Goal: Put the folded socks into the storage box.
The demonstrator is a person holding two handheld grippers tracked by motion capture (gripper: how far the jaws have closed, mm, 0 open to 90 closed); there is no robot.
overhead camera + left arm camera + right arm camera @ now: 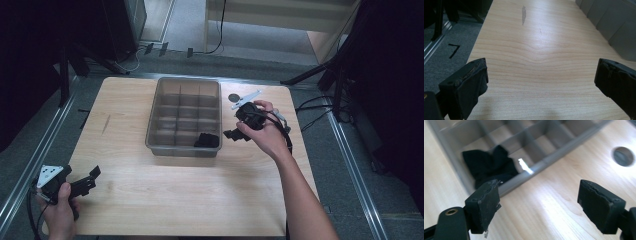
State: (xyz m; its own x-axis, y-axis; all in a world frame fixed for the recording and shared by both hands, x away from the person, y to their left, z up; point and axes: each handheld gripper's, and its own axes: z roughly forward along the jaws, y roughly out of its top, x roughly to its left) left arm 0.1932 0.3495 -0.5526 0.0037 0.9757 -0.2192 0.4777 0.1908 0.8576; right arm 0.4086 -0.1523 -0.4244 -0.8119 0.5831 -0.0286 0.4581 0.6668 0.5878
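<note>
Your wooden table (150, 200) (grey carpet around it) carries a divided grey tray (183, 117) holding black cloth (207, 140); left gripper (85, 182) and right gripper (234, 134) both stand spread, empty.

Black cloth (207, 140) (crumpled), grey divided tray's (183, 149) near-right compartment

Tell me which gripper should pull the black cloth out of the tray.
Right. The right gripper hangs open just beside the tray, next to the corner compartment holding the black cloth. The left gripper is open too, but sits far off by the table's near-left corner.
</note>
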